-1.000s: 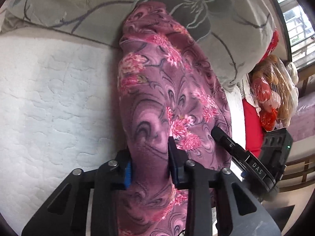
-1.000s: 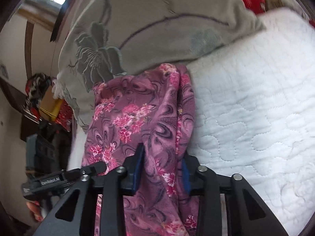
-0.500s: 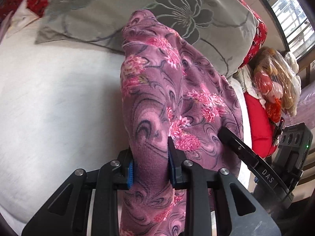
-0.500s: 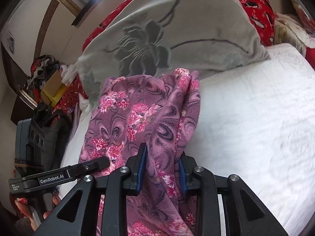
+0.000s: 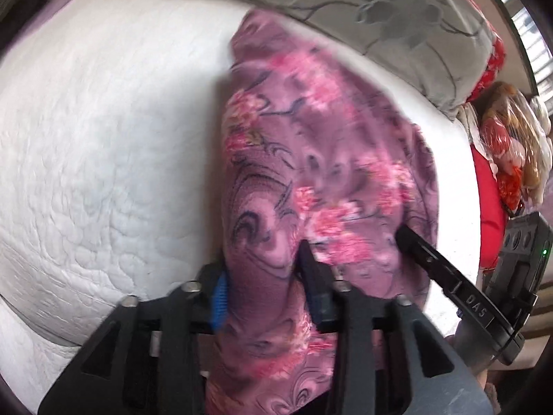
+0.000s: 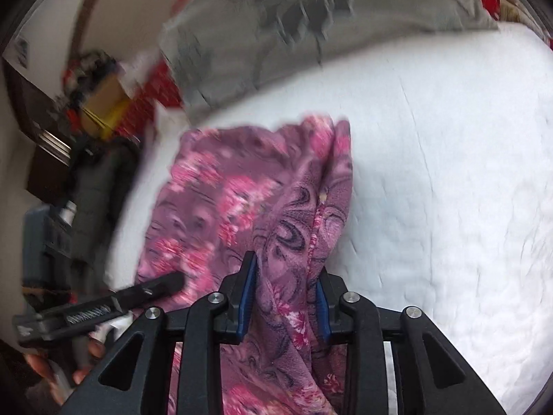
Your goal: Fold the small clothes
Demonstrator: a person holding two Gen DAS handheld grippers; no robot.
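Observation:
A purple garment with pink flowers (image 5: pixel 311 159) hangs stretched between both grippers above the white quilted bed (image 5: pixel 103 131). My left gripper (image 5: pixel 264 276) is shut on one bunched corner of it. My right gripper (image 6: pixel 285 287) is shut on the other bunched corner (image 6: pixel 293 214). The cloth's far end hangs free over the bed, below the grey pillow. The right gripper's finger shows in the left wrist view (image 5: pixel 435 269), and the left gripper's finger in the right wrist view (image 6: pixel 138 290).
A grey flowered pillow (image 5: pixel 363 3) lies at the head of the bed, also in the right wrist view (image 6: pixel 293 20). Red bedding and bagged toys (image 5: pixel 508 152) sit beside the bed. Dark furniture and clutter (image 6: pixel 86 103) stand at the far side.
Both grippers have pulled back and lifted with the garment. Its far end has come off the grey pillow and now hangs over the white quilt.

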